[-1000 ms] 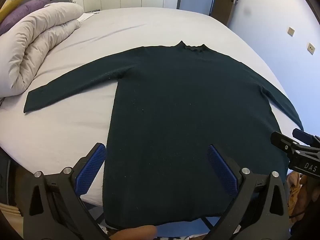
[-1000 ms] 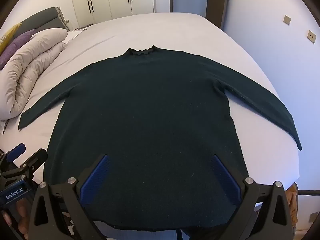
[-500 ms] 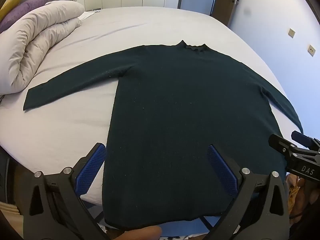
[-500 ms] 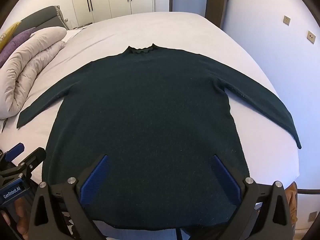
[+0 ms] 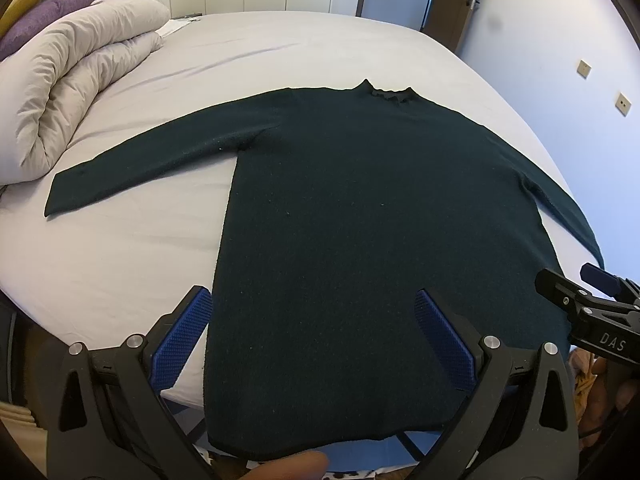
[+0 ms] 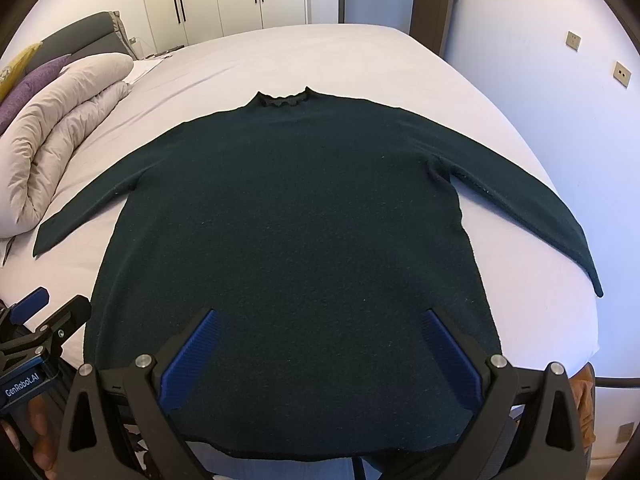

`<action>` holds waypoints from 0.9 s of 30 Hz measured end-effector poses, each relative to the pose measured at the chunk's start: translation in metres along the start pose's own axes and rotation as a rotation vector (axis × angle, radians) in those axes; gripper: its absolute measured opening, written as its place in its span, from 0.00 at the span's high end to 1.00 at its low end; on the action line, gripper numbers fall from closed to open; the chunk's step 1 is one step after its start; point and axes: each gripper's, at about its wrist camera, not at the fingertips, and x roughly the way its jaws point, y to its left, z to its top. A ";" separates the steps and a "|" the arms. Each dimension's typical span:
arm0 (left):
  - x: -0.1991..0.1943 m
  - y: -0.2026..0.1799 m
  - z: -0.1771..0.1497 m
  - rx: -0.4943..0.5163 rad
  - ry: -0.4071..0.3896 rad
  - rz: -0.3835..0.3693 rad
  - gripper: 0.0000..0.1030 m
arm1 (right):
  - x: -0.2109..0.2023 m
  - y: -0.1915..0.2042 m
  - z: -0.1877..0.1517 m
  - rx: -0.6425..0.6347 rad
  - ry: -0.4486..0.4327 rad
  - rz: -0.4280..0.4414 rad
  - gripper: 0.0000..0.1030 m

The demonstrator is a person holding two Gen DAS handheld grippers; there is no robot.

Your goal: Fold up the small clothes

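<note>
A: From the left wrist we see the sweater lying flat on the bed, neck away from us, hem hanging just over the near edge. Our left gripper is spread wide, its blue pads above the hem and pinching nothing.

B: We also catch the right gripper at the right edge here, but only its tips; we cannot tell from this view how far apart they stand. The left sleeve runs out full length toward the duvet, while the right sleeve's cuff slips behind that gripper.

A: A fingertip shows at the bottom edge, cut off.

B: From the right wrist we get the opposite: the right sleeve is whole, cuff near the bed's edge, and the left sleeve is foreshortened, its cuff close to the duvet.

A: Our right gripper is spread wide too, pads over the lower body of the sweater, empty. The left gripper pokes in at the lower left, with a hand partly visible below it.

B: The hem is hidden behind the gripper frames in both views. Whether the pads touch the fabric, we cannot tell.
</note>
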 end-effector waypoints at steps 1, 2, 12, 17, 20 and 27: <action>0.000 0.000 0.000 0.000 0.000 0.000 0.00 | 0.000 0.000 0.000 0.000 0.000 0.000 0.00; 0.000 0.000 0.000 0.001 0.000 -0.001 0.00 | 0.000 0.000 0.000 0.000 0.000 -0.001 0.00; 0.001 0.003 0.000 -0.008 0.003 0.000 0.00 | -0.001 0.003 0.002 -0.003 0.000 -0.006 0.00; 0.002 0.005 0.000 -0.014 0.006 -0.002 0.00 | -0.001 0.003 0.002 -0.003 0.000 -0.009 0.00; 0.002 0.005 0.000 -0.014 0.006 -0.002 0.00 | -0.001 0.003 0.002 -0.003 0.000 -0.009 0.00; 0.002 0.006 -0.001 -0.016 0.008 -0.005 0.00 | -0.001 0.003 0.002 -0.004 0.001 -0.009 0.00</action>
